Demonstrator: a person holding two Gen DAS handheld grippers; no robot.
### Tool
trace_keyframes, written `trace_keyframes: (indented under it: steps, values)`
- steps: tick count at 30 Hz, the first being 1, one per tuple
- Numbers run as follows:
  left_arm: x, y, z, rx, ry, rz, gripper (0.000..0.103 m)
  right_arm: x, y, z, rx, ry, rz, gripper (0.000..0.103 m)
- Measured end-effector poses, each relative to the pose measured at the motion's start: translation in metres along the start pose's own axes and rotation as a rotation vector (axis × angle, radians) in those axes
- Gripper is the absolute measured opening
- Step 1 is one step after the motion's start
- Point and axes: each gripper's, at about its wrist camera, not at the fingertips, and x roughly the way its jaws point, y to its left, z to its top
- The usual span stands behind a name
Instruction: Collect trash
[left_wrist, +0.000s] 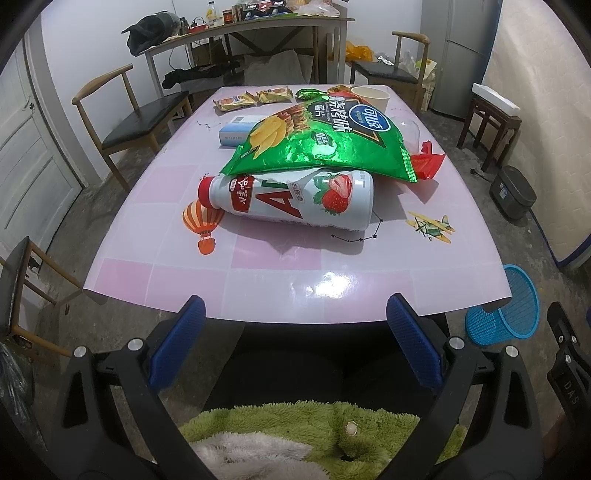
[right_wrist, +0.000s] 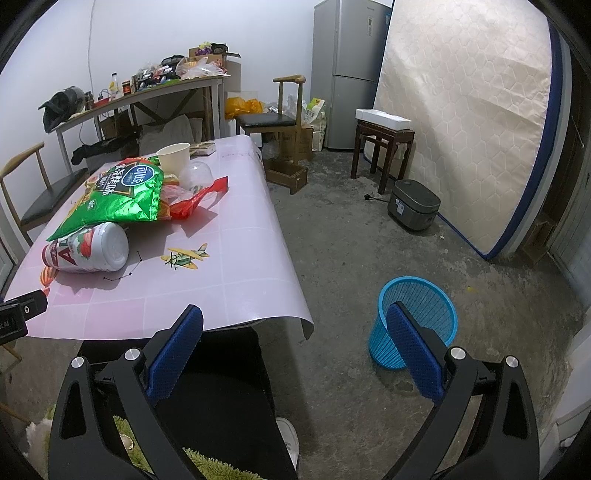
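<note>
Left tongs spread wide, gripping nothing, hovering off the near edge of the bench. Right tongs likewise spread, empty, off the bench's near corner. White strawberry bottle lies on its side mid-bench; green chip bag rests on top of it, red wrapper just behind. Paper cup beyond the bag. Blue basket on floor beside the bench.
</note>
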Motion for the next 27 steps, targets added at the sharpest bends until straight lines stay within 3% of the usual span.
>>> trace_keyframes:
  steps: [19, 27]
  values:
    - [0.006, 0.009, -0.005, 0.004, 0.008, -0.005, 0.094, 0.005, 0.001, 0.005, 0.021, 0.007, -0.009, 0.097]
    - [0.016, 0.044, 0.027, -0.052, -0.034, 0.044, 0.094, 0.016, 0.014, 0.032, 0.044, -0.041, 0.034, 0.097]
